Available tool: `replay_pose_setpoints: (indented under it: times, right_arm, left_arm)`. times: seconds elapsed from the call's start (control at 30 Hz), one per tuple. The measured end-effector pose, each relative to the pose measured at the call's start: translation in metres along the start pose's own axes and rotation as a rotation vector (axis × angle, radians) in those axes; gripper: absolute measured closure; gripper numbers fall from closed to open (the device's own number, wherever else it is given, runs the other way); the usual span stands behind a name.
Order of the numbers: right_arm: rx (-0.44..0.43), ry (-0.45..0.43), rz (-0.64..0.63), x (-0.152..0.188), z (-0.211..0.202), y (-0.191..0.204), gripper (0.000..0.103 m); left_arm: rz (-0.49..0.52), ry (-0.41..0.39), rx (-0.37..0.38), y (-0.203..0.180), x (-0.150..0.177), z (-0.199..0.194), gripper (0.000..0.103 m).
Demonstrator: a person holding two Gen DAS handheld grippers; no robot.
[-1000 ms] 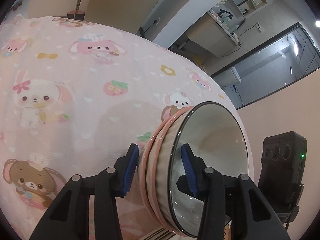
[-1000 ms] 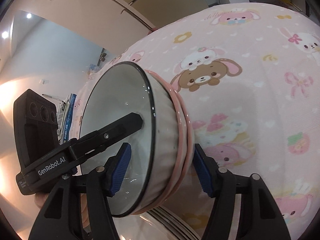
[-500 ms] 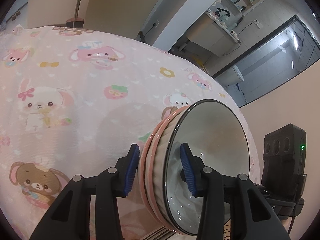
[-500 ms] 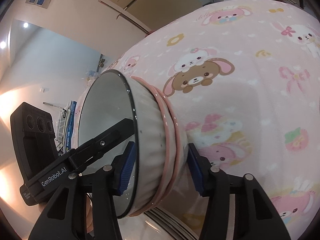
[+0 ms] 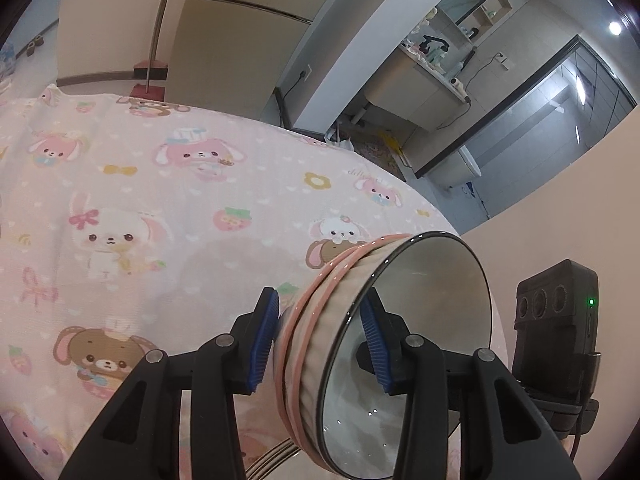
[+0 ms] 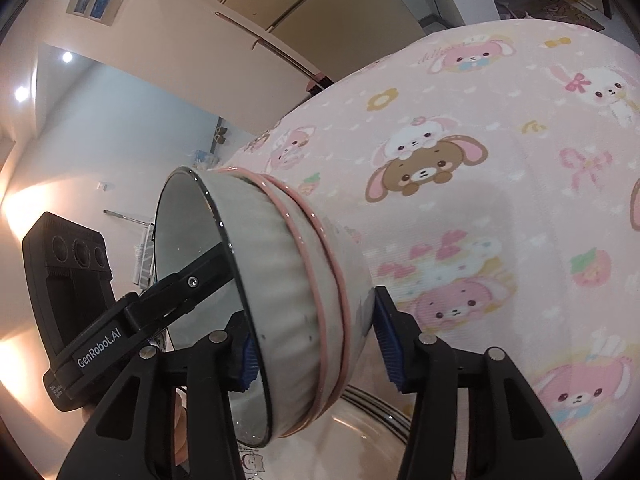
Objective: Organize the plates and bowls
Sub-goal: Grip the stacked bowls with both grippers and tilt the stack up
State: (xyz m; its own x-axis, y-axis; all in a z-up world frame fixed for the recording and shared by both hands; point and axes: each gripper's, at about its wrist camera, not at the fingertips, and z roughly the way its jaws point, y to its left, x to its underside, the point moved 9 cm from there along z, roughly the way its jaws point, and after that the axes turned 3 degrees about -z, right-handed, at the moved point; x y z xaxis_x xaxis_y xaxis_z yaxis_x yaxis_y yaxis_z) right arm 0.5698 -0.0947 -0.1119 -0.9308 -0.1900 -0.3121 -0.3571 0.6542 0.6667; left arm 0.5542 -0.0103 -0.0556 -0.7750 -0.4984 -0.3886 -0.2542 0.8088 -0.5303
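Observation:
A stack of nested bowls (image 5: 344, 320), a grey ribbed one with a dark rim inside pink-rimmed ones, is held tipped on its side above the table. My left gripper (image 5: 320, 344) is shut on the stack's wall, one blue pad outside and one inside. My right gripper (image 6: 316, 344) is shut on the same stack (image 6: 288, 288) from the opposite side. Below the stack lies a pile of plates (image 6: 368, 420), also in the left wrist view (image 5: 276, 456).
The table wears a pink cartoon-animal cloth (image 5: 140, 216) reaching to its far edge. Beyond are cabinets, a broom (image 5: 150, 76) and a kitchen counter. The other gripper's black camera box (image 5: 556, 328) shows at the right.
Both grippers with the bowl stack have risen and tilted; more of the room above the table shows now. The grip has not changed.

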Motion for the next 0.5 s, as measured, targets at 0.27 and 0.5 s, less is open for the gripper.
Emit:
replay_pose_setpoints:
  times: [0.27,0.5]
  right_arm:
    - [-0.037,0.001,0.055,0.000,-0.003,-0.001,0.055]
    - [-0.056,-0.013,0.047,0.004,-0.009,0.012,0.055]
  left_arm:
    - [0.004,-0.018,0.005,-0.004,0.001,-0.008,0.059]
    - [0.008,-0.044,0.002,-0.010,0.001,-0.026,0.059]
